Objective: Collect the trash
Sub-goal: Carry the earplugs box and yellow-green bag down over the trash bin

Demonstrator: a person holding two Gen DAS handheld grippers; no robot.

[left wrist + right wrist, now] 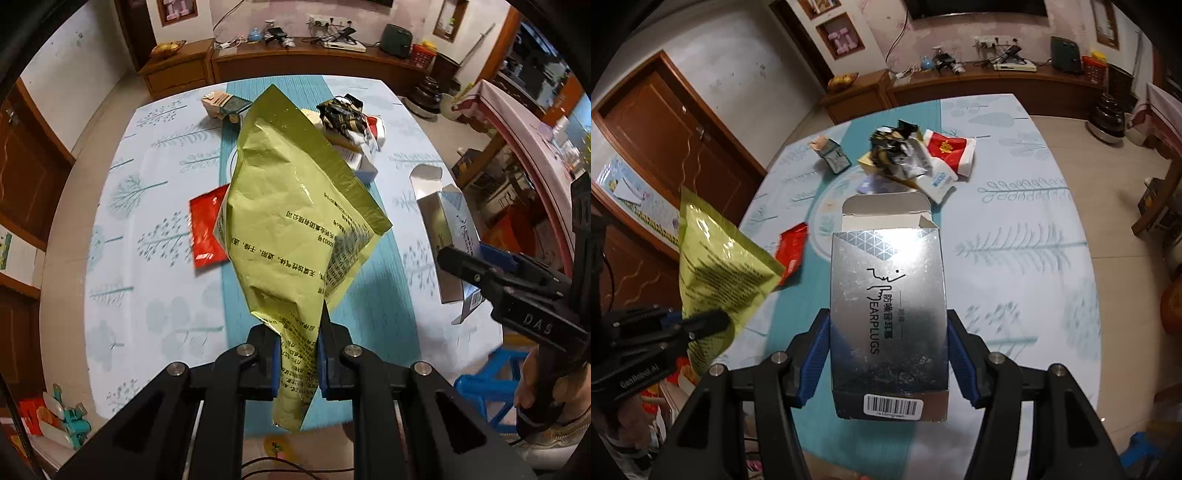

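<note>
My left gripper (pixel 298 363) is shut on the bottom of a crumpled yellow-green foil bag (pixel 291 206), which hangs in the air over the table. The same bag (pixel 716 266) shows at the left of the right wrist view, with the left gripper (pixel 701 325) below it. My right gripper (pixel 888 354) is shut on a silver earplugs box (pixel 886 291) with its top flap open, held above the table. That box (pixel 448 236) and the right gripper (pixel 480 269) appear at the right of the left wrist view.
On the round table with a tree-print cloth (pixel 155 229) lie a red packet (pixel 207 229), a small brown and green carton (pixel 223 105), and a heap of crumpled wrappers and boxes (pixel 908 155). A blue stool (pixel 491 384) stands by the near right edge.
</note>
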